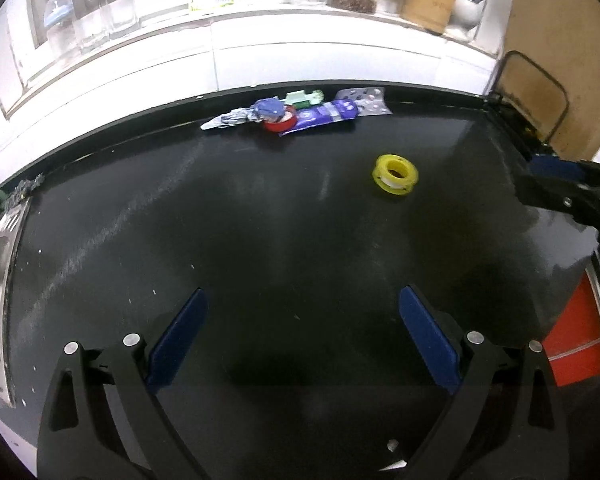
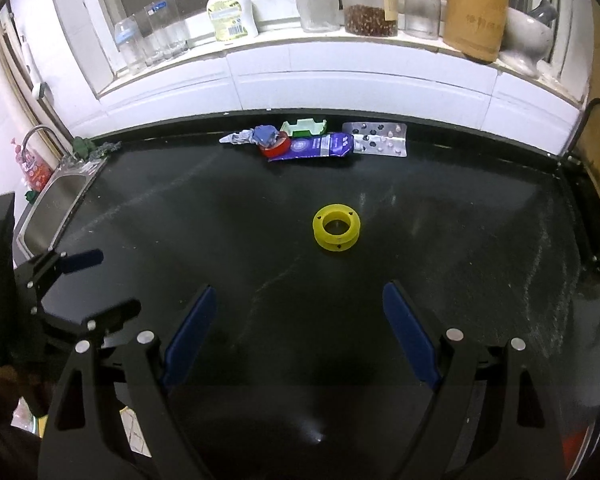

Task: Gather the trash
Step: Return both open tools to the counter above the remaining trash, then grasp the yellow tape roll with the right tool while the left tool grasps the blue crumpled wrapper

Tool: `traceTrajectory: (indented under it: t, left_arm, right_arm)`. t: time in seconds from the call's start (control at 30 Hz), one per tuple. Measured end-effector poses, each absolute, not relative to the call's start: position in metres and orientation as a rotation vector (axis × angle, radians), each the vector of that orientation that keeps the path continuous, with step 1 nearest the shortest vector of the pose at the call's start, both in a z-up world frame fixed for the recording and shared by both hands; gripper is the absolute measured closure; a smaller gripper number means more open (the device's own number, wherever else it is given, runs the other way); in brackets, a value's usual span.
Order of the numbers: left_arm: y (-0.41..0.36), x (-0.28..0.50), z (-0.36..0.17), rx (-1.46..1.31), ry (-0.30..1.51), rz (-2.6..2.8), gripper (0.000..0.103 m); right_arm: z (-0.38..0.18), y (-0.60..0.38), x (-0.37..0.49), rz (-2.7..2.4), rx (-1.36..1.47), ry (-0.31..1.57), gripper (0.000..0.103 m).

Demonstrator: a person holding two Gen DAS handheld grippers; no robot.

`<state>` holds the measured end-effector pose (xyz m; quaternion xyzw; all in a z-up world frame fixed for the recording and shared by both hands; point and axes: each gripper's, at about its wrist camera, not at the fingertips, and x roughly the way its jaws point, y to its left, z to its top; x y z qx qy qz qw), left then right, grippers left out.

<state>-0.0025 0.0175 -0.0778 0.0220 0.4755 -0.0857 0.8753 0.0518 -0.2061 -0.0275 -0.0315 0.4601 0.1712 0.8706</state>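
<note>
Left to right across the black countertop (image 2: 260, 320):

- Steel sink (image 2: 56, 200) at the far left edge, faucet above it.
- Left gripper (image 1: 302, 300): jaws wide, nothing between the blue pads, pointed down over bare counter.
- Trash cluster against the back edge: crumpled blue-white wrapper (image 2: 252, 135), red tape roll (image 2: 275, 147), green-white plastic piece (image 2: 304, 127), purple tube (image 2: 314, 146), blister pack (image 2: 380, 138). Wrapper, roll and tube overlap or touch; blister pack lies just beside the tube's end.
- Yellow spool (image 2: 336, 227) sits alone mid-counter, flat on its side, well apart from the cluster.
- Right gripper (image 2: 298, 296): jaws wide as well, empty, with the spool ahead of it and slightly right of centre.
- Red bin or container (image 1: 576, 332) shows off the counter's right edge in the left wrist view; can't confirm it's the trash bin.

Step, as I read it: approach phase, nothing picked yet. All trash is untouched on the counter.

Next move likely calls for the right gripper to advance onto the spool, straddle its rim and close. It's rigid, so the grip should be easy. The cluster needs one-at-a-time picks; the flat blister pack looks hardest.
</note>
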Motion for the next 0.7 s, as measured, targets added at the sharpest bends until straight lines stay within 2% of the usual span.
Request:
traceTrajectory:
  t: [0.27,0.43,0.7]
  left_arm:
    - [0.034,0.08,-0.111,0.061,1.013,-0.144,0.01]
    - [0.041,0.146,-0.122,0.15,0.957,-0.222,0.01]
    - [0.058,0.256,-0.156,0.274,0.989,-0.341,0.01]
  right_arm:
    - [-0.066,-0.205,0.102,0.379,-0.075,1.035,0.021]
    - [-0.092,-0.203,0.134,0.388,-0.08,1.09,0.021]
    - [-0.132,-0.203,0.177,0.377,-0.084,1.184,0.021]
